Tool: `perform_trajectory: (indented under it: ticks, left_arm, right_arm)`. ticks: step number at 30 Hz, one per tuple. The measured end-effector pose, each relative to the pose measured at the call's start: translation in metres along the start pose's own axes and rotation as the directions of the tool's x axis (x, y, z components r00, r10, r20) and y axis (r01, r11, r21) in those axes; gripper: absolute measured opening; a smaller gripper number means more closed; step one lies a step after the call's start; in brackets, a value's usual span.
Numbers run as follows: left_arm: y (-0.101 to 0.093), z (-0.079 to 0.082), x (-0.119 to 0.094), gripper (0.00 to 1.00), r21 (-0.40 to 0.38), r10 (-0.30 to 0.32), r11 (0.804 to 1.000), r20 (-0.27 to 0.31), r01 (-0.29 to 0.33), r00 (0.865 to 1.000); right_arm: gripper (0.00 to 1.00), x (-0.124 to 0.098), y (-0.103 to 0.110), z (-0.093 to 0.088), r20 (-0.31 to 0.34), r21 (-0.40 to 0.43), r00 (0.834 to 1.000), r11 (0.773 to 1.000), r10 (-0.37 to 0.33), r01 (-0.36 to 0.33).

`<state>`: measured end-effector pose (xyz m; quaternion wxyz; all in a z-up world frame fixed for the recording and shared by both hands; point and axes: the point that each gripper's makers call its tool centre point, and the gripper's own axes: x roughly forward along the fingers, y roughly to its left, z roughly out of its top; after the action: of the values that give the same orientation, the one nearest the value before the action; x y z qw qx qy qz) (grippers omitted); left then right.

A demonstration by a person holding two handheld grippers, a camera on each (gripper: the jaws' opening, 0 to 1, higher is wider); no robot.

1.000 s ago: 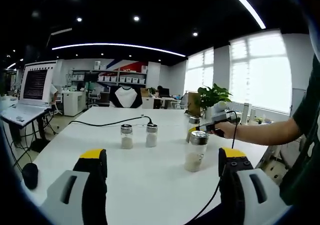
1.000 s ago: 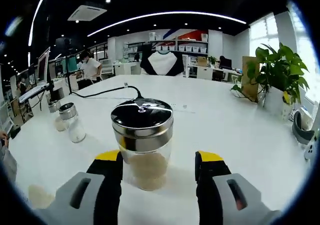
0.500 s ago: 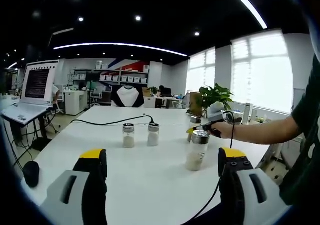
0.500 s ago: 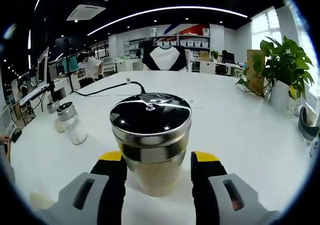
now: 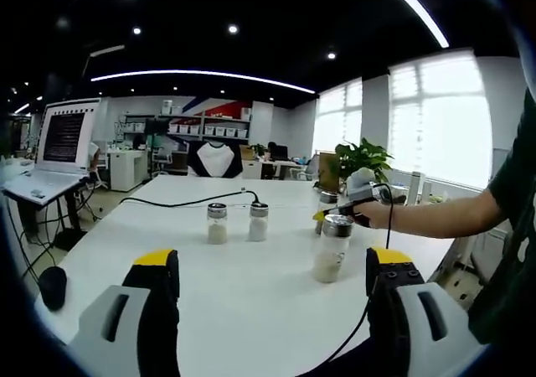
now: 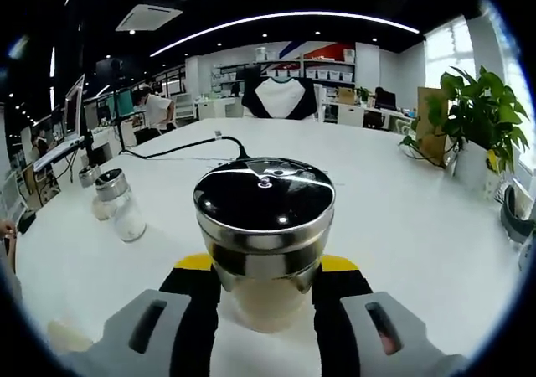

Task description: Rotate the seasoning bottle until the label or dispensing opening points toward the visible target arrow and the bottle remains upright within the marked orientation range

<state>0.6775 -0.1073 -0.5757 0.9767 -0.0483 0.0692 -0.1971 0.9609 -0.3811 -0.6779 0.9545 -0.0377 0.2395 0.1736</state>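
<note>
The seasoning bottle (image 6: pixel 264 218) is a glass jar of pale powder with a glossy black lid and a steel band. It stands upright on the white table (image 6: pixel 402 218). My right gripper (image 6: pixel 268 264) is shut on its glass body just under the band, one yellow-tipped jaw on each side. In the left gripper view the same bottle (image 5: pixel 330 248) stands at the right, with the right gripper (image 5: pixel 328 216) at its cap, held by a person's hand. My left gripper (image 5: pixel 272 285) hangs open over the near table, apart from the bottle.
Two small shakers (image 5: pixel 217 224) (image 5: pixel 258 222) stand side by side mid-table, seen also at the left as shakers (image 6: pixel 117 205). A black cable (image 5: pixel 180 203) runs behind them. A mouse (image 5: pixel 50 290) lies near the left edge. A potted plant (image 6: pixel 473 117) stands at the right.
My right jaws have narrowed from a loose gap on each side to contact with the bottle, and the right view has come closer to it. The left gripper stays open and nearly still.
</note>
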Motion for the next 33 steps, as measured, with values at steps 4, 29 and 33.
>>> perform_trajectory:
  ticks: [4, 29, 33]
  left_arm:
    - [-0.001, 0.004, 0.0, 0.98, 0.007, -0.002, 1.0, 0.011, 0.002, 1.0]
    - [-0.012, 0.006, 0.008, 0.98, 0.024, -0.047, 0.999, 0.019, 0.047, 0.999]
    - [-0.011, 0.004, 0.009, 0.98, 0.019, -0.046, 0.999, 0.016, 0.045, 0.999]
  right_arm:
    - [0.42, 0.0, 0.0, 0.0, 0.008, -0.004, 1.0, 1.0, 0.002, -0.002]
    - [0.41, -0.003, 0.003, 0.0, 0.022, -0.022, 1.0, 1.0, -0.005, 0.006]
    - [0.41, -0.005, 0.007, -0.001, 0.024, -0.051, 1.0, 0.999, 0.005, -0.003]
